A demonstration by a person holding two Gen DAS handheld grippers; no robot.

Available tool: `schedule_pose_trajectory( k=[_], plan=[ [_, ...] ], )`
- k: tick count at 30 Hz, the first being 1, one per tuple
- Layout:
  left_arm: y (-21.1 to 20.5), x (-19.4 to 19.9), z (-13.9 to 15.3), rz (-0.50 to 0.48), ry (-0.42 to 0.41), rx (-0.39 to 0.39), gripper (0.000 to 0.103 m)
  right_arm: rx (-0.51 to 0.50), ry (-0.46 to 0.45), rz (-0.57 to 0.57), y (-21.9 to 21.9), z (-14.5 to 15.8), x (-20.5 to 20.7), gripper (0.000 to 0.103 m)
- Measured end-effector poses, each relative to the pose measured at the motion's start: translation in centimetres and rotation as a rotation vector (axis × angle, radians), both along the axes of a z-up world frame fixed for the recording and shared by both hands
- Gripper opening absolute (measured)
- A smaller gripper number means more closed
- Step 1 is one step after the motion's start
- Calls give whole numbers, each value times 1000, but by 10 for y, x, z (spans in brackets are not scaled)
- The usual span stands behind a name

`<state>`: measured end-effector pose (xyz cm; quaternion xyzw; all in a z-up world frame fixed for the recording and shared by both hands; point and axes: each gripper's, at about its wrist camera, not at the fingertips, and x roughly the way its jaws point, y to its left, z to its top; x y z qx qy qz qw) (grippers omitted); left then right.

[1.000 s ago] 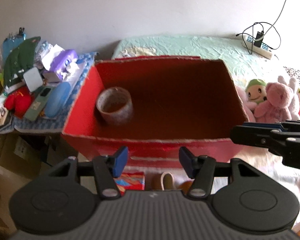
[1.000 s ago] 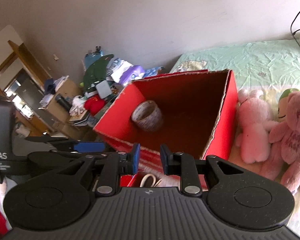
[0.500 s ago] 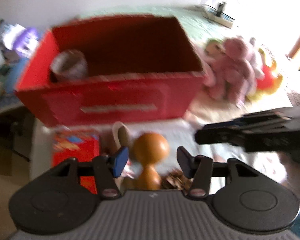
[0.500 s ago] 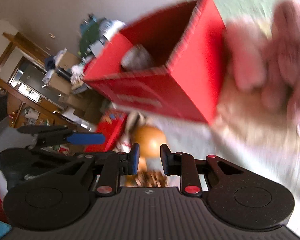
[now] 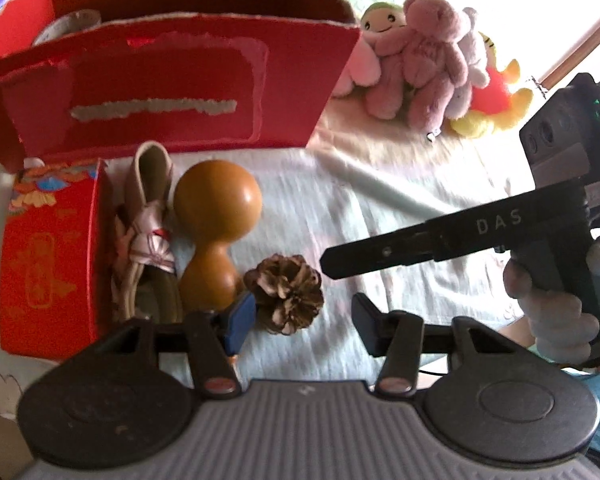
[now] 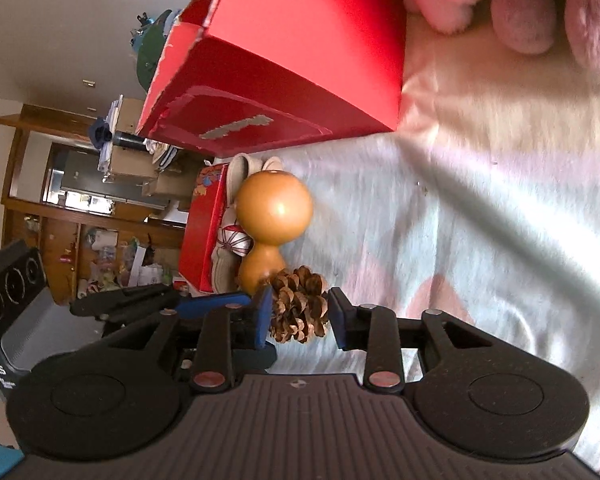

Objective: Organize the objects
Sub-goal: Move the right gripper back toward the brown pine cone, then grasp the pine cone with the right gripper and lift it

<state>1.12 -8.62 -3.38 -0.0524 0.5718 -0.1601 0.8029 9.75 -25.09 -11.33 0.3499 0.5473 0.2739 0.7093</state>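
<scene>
The pine cone (image 6: 297,306) lies on the bed just in front of the gourd (image 6: 273,222), between the opening fingers of the right gripper (image 6: 297,316), which hold nothing yet. The left gripper (image 5: 300,318) is closing, empty, with the cone by its left finger. The red box's (image 5: 171,80) inside is mostly hidden.

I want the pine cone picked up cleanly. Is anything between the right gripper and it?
Nothing visible. The pine cone already sits between the fingers of the right gripper, whose jaws are opening. The gourd lies just behind the cone, and the left gripper hovers close alongside.
</scene>
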Motion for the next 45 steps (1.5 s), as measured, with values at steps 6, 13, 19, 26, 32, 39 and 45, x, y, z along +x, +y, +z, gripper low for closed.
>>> schedule_pose_trajectory(
  k=[6, 13, 19, 26, 32, 39, 45],
  plan=[
    [-6, 3, -10, 4, 15, 26, 49, 12, 27, 19, 1, -7, 2, 44],
    [-8, 7, -13, 9, 4, 37, 41, 29, 53, 25, 0, -12, 3, 43],
    [-10, 8, -12, -5, 8, 42, 32, 10, 43, 26, -7, -8, 2, 40],
    [-27, 12, 1, -86, -38, 28, 31, -30, 5, -24, -32, 11, -6, 39],
    [-48, 17, 30, -195, -143, 6, 30, -85, -98, -95, -50, 52, -15, 39],
    [-59, 28, 79, -287, -305, -15, 30, -124, -257, -165, -68, 106, -12, 39],
    [-40, 44, 121, -289, -445, -35, 30, -138, -377, -178, -54, 144, 14, 39]
  ],
)
